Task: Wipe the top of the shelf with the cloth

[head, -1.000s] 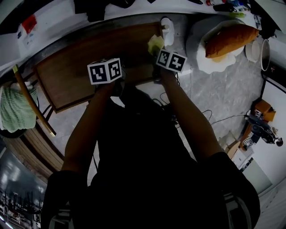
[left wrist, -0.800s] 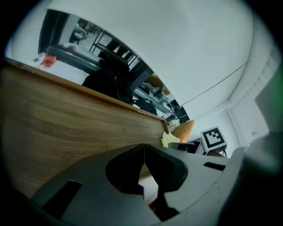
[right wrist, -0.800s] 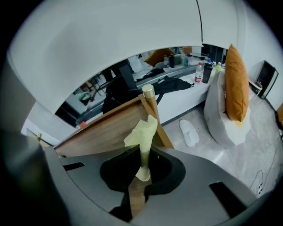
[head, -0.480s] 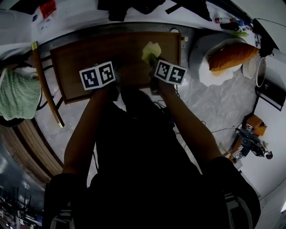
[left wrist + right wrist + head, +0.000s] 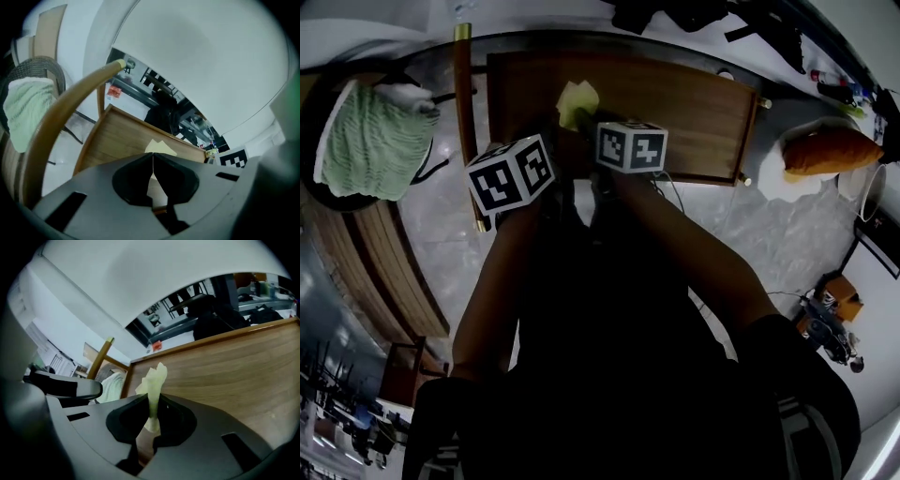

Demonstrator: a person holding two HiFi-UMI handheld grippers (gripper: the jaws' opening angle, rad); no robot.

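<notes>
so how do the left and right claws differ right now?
The left claw is shut on nothing; the right claw is shut on the yellow cloth. The cloth sticks up from the right claw's jaws; the left claw's jaws meet edge to edge. Both face the wooden shelf top.
</notes>
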